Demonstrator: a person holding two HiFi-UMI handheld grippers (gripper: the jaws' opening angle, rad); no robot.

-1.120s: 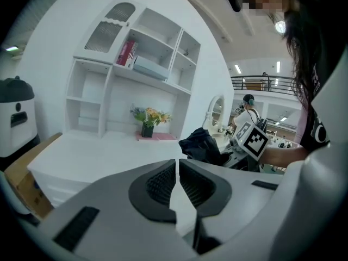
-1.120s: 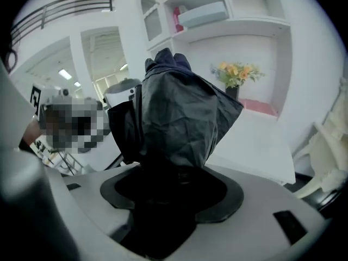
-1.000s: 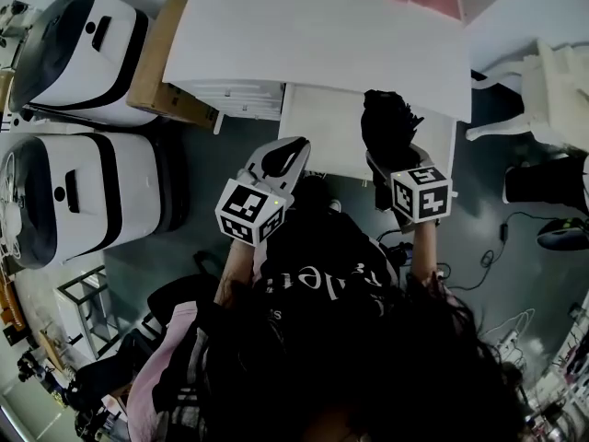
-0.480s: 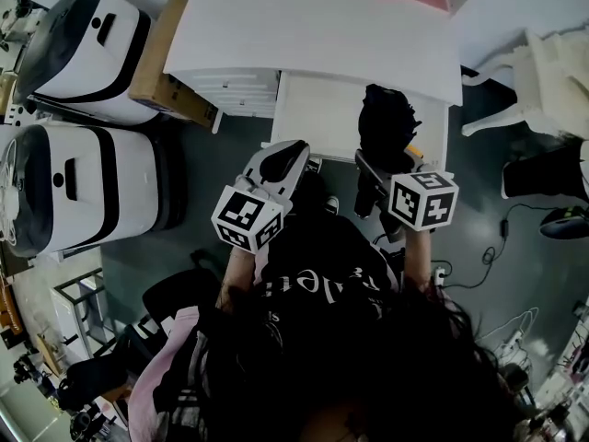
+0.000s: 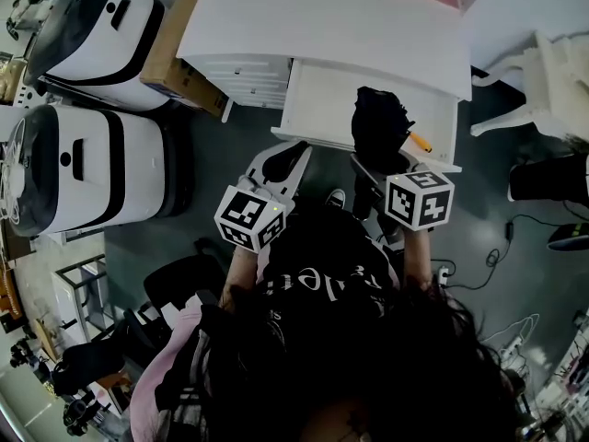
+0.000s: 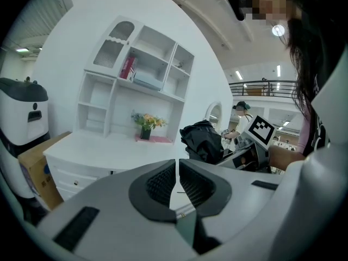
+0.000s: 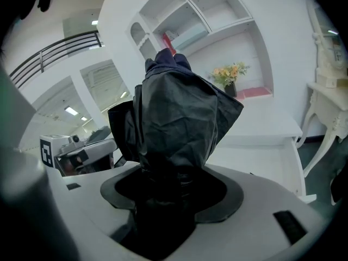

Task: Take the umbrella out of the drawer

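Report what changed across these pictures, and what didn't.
The right gripper, shut on the folded black fabric umbrella, drew back slightly toward the person, bringing it nearer the front edge of the open white drawer. A small orange object in the drawer came into view. The left gripper stayed shut and empty in front of the drawer, which stayed open.

Black umbrella; white drawer, desk; tan cardboard box.
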